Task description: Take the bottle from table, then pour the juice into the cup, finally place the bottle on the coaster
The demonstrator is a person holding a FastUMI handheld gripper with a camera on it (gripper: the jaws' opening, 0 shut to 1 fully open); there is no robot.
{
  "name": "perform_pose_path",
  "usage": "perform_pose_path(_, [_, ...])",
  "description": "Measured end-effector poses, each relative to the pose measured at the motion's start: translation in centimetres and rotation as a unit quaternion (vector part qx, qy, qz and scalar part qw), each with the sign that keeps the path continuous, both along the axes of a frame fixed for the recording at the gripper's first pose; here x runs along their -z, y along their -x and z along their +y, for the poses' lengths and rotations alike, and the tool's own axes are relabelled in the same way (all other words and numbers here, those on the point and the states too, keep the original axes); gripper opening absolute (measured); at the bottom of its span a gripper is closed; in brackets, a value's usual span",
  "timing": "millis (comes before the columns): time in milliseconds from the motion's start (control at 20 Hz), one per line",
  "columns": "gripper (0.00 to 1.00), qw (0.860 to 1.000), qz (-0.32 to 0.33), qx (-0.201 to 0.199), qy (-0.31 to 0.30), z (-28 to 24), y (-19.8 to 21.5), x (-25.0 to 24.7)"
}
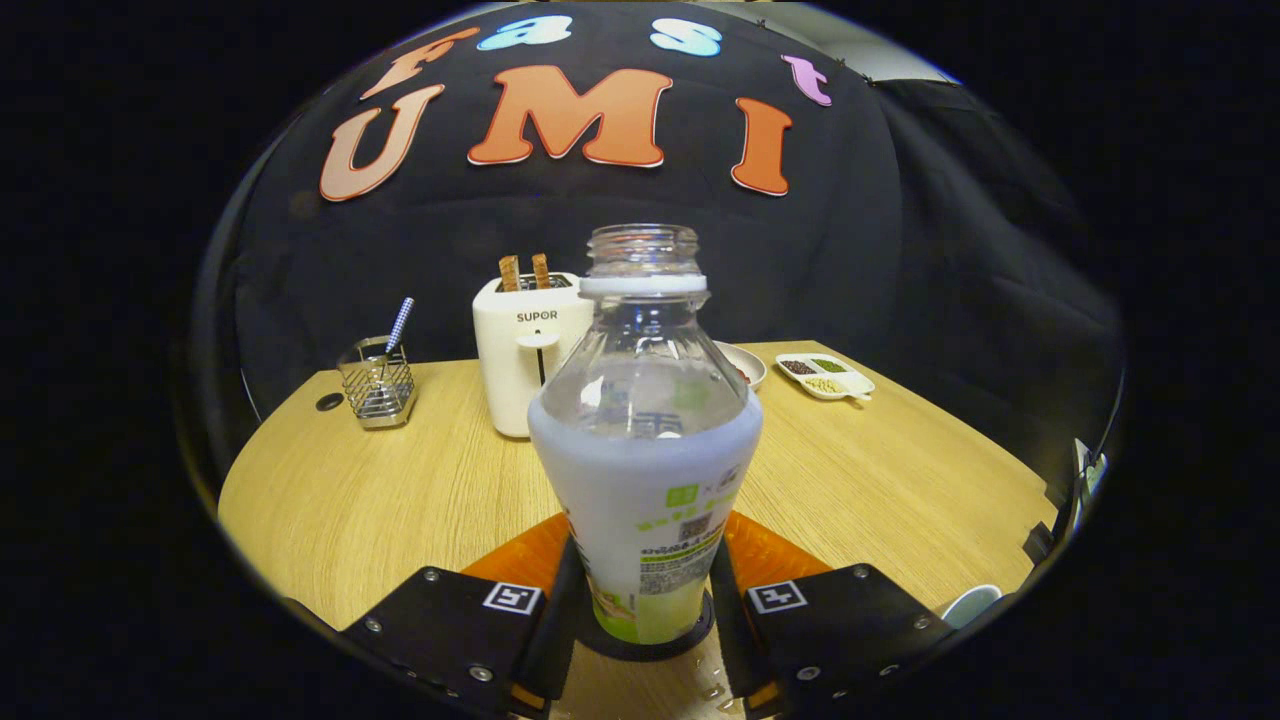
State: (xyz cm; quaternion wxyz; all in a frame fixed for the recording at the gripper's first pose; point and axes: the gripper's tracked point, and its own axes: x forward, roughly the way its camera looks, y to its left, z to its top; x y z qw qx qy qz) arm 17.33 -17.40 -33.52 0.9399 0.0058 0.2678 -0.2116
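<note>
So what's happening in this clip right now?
A hand-held gripper has its jaws on either side of an uncapped bottle partly filled with milky liquid. The bottle stands upright on a dark round coaster on the wooden table. Whether the jaws press on it can't be told. A cup's rim shows to the right; a toaster stands beyond.

A toaster (528, 350), wire utensil holder (378, 385) and sectioned dish (826, 378) stand on the table (400, 500).

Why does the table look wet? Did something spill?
Yes, a little. Clear droplets sit on the wooden table beside the dark coaster, between the hand-held gripper fingers that hug the uncapped bottle standing on it.
</note>
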Motion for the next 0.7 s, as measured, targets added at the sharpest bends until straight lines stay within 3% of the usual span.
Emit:
perform_pose_path(350, [0.65,1.0,-0.018,0.012,-0.019,-0.1,0.2,0.2])
perform_pose_path(600, [0.68,1.0,0.003,0.008,-0.018,0.3,1.2,1.5])
perform_pose_path(700, [0.76,1.0,0.008,0.008,-0.015,0.4,1.7,1.7])
